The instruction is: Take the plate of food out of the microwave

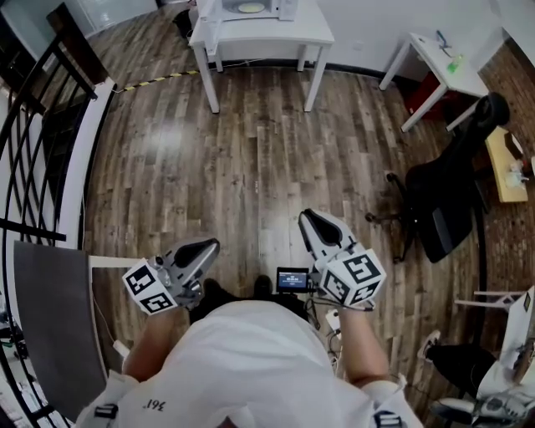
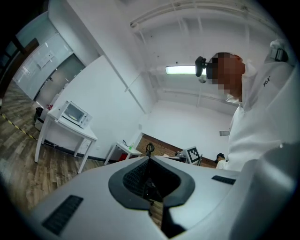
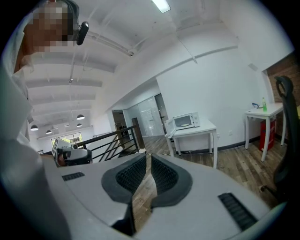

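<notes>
The white microwave [image 1: 251, 8] stands on a white table [image 1: 313, 33] at the far end of the wooden floor, well away from both grippers. A pale plate [image 1: 250, 7] shows inside it. In the right gripper view the microwave [image 3: 185, 121] has its door swung out to its left. It also shows small in the left gripper view [image 2: 75, 114]. My left gripper [image 1: 196, 251] is held low near the person's body, jaws shut on nothing [image 2: 149, 159]. My right gripper [image 1: 318, 226] sits beside it with a narrow slit between its jaws [image 3: 147, 157], empty.
A black office chair [image 1: 451, 201] stands to the right, with a second white table [image 1: 439, 63] behind it. A black railing [image 1: 33, 125] and a dark mat [image 1: 50, 318] run along the left. Yellow-black tape [image 1: 155, 79] lies on the floor near the microwave table.
</notes>
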Motion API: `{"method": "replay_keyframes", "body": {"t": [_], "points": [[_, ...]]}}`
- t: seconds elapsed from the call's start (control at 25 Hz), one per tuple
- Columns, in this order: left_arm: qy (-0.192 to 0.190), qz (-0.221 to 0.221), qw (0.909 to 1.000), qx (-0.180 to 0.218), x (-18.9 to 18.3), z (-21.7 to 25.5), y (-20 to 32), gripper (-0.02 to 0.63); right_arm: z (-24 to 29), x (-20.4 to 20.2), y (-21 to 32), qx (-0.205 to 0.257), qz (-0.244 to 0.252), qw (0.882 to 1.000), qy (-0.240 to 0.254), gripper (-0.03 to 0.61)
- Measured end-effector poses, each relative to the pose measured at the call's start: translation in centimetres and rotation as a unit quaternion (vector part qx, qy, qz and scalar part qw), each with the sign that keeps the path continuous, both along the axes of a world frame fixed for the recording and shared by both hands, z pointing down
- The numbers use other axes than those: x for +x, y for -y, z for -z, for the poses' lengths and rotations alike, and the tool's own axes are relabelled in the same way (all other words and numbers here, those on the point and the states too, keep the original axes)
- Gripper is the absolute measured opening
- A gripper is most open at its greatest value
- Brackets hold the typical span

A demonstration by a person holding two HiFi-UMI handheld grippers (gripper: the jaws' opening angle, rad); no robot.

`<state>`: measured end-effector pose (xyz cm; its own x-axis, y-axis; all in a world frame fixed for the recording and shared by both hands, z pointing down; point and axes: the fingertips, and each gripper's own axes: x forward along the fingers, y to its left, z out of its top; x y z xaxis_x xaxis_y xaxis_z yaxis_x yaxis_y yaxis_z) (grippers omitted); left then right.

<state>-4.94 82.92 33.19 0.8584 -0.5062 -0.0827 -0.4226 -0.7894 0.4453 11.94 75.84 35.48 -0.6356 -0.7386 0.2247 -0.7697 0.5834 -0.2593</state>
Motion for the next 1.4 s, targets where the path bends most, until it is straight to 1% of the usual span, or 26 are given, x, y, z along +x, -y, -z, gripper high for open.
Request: {"method": "replay_keyframes", "body": {"t": [0.16, 0.36, 0.48, 0.72, 0.88, 1.08, 1.28, 1.4], "points": [[-0.001, -0.003, 0.9998, -0.018, 1.7, -0.4, 0.9, 0.005, -0.9, 1.5, 1.6, -0.014, -0.003, 1.000, 0.011, 0.035], [0.003, -0.001, 0.9991, -0.043, 1.8, -1.8, 3.0, 0.005, -2.1, 1.7, 3.9, -0.026, 0.001, 1.000, 0.013, 0.037], [0.004, -0.005, 0.9989, -0.047, 1.9, -2.2, 5.4, 0.005, -2.7, 1.8, 6.0, -0.031, -0.004, 0.999, 0.015, 0.035], [0.000, -0.023, 0.9986, -0.048, 1.4, -3.0, 13.0, 0.005, -3.4, 1.2, 12.9, -0.036, -0.017, 0.999, 0.012, 0.035], [-0.006, -0.029, 0.9985, -0.046, 0.3, -1.5, 19.8, 0.005, -2.1, -0.2, 19.0, -0.035, -0.018, 0.999, 0.002, 0.035], [-0.005, -0.043, 0.9982, -0.042, -0.6, -0.5, 27.0, 0.005, -0.7, -1.5, 26.6, -0.028, -0.023, 0.999, 0.000, 0.035], [-0.010, -0.048, 0.9979, -0.043, -1.7, -0.1, 32.3, 0.005, -0.2, -2.6, 31.7, -0.026, -0.029, 0.999, -0.002, 0.035], [-0.008, -0.050, 0.9977, -0.046, -1.8, -0.3, 34.6, 0.005, -0.1, -3.2, 34.1, -0.023, -0.023, 0.999, -0.003, 0.037]]}}
